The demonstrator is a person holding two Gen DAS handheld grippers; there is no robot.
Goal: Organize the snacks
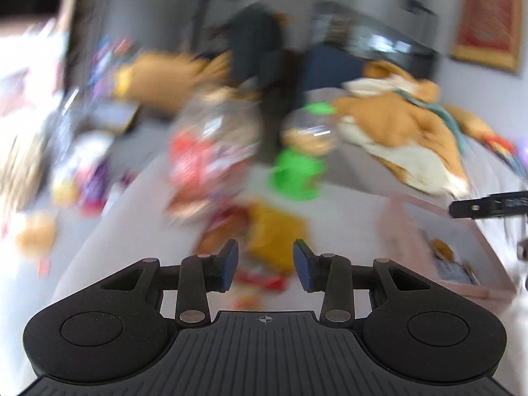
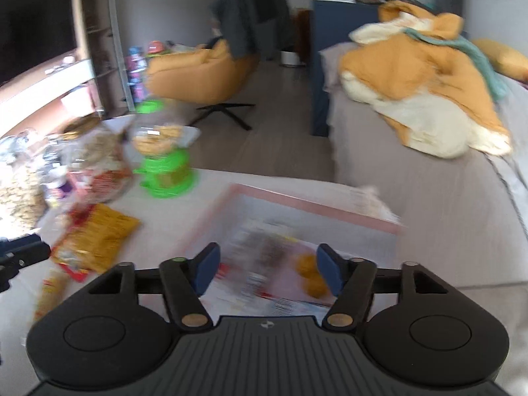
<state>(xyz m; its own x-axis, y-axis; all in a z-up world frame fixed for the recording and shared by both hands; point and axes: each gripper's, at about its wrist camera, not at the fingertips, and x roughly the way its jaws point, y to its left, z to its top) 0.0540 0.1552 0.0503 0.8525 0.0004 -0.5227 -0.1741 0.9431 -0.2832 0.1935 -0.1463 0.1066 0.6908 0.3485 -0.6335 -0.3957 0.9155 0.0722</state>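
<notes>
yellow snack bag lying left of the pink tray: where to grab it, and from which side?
Take the yellow snack bag by its free far edge, coming from above and slightly right. It lies flat on the white surface, so there is little to grip mid-body. The near end overlaps other packets. The left tongs are open and nearest; details are blurred, so this is a judgement.

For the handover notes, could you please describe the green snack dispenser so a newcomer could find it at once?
Start at the pink-rimmed tray on the grey bed. Beyond its far left corner stands the dispenser. Unlike the flat yellow packet nearby, it is upright, with a bright green base and a clear globe.
</notes>
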